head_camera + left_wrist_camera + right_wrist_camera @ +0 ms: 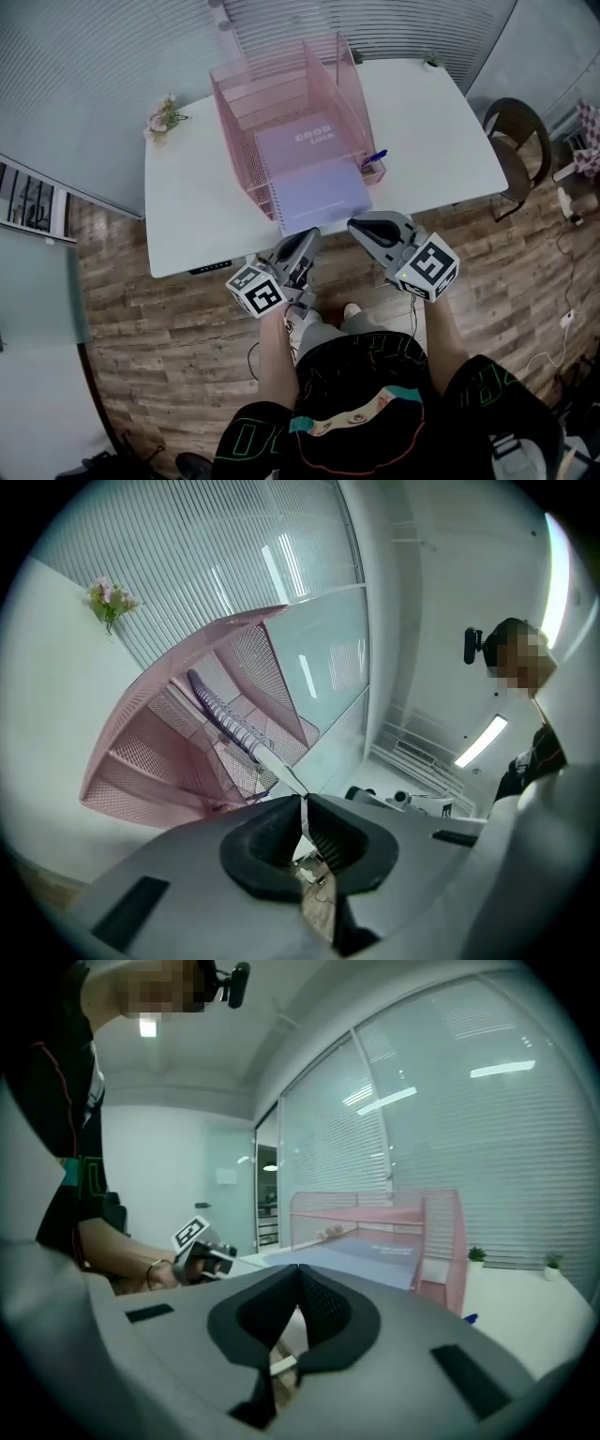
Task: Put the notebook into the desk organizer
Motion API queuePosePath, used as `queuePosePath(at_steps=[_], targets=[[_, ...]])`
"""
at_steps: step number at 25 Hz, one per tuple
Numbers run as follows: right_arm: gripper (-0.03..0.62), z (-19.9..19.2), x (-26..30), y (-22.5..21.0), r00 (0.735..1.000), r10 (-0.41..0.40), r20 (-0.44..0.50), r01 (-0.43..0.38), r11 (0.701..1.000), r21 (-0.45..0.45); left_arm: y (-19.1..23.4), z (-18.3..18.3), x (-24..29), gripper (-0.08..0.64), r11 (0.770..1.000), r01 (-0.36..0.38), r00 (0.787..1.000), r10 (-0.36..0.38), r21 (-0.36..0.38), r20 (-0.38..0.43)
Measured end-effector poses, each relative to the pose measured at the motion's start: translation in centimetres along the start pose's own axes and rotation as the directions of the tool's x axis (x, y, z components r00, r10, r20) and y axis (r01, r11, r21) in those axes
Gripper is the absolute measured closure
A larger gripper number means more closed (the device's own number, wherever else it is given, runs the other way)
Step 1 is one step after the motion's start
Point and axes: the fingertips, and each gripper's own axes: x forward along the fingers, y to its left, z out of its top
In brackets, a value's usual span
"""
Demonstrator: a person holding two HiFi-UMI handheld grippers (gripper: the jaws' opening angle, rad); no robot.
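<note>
Notebook [314, 192] lies partly inside desk organizer [281, 84], near end sticking out. Left gripper [307, 238] pinches its near corner. Right gripper [356, 226] is pressed together, empty, just beside. Judgement: push level and straight; the spiral may snag the mesh.

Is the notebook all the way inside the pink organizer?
No, much of the notebook juts out the open front of the organizer.

Notebook [314, 183]: lavender cover with white print, spiral-bound along the left edge. It is laid flat in the wide left compartment, its near end projecting past the open front, and its near left corner is pinched in the left tool [307, 234].
Desk organizer [239, 112]: pink wire mesh, partitioned, stood on the white counter [187, 206].
</note>
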Motion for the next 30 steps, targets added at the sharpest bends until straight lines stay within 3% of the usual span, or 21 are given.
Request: queuePosePath(at_steps=[4,10,15,22,30], targets=[[0.589,-2.7,1.5,0.8,0.992,-0.012,-0.128,0.003,0.997,-0.071,0.3,0.8,0.2,0.546,0.999,-0.022,1.0,0.022,0.023,-0.002],[0.589,-4.1,2.9,-1.1,0.976,-0.125,-0.181,0.115,0.991,-0.062,1.1,1.5,0.6,0.546,0.997,-0.06,0.998,0.061,0.046,-0.004],[0.589,-4.3,4.2,-2.4,0.963,-0.188,-0.191,0.179,0.982,-0.066,2.2,2.1,0.4,0.546,0.989,-0.125,0.992,0.125,0.084,-0.006],[0.589,-3.8,5.3,-3.6,0.954,-0.238,-0.18,0.231,0.971,-0.061,3.0,3.3,1.1,0.545,0.958,-0.219,0.974,0.226,0.187,-0.019],[0.589,-3.5,7.0,-4.9,0.952,-0.249,-0.179,0.245,0.968,-0.044,4.7,4.6,1.5,0.545,0.933,-0.302,0.951,0.308,0.195,0.002]])
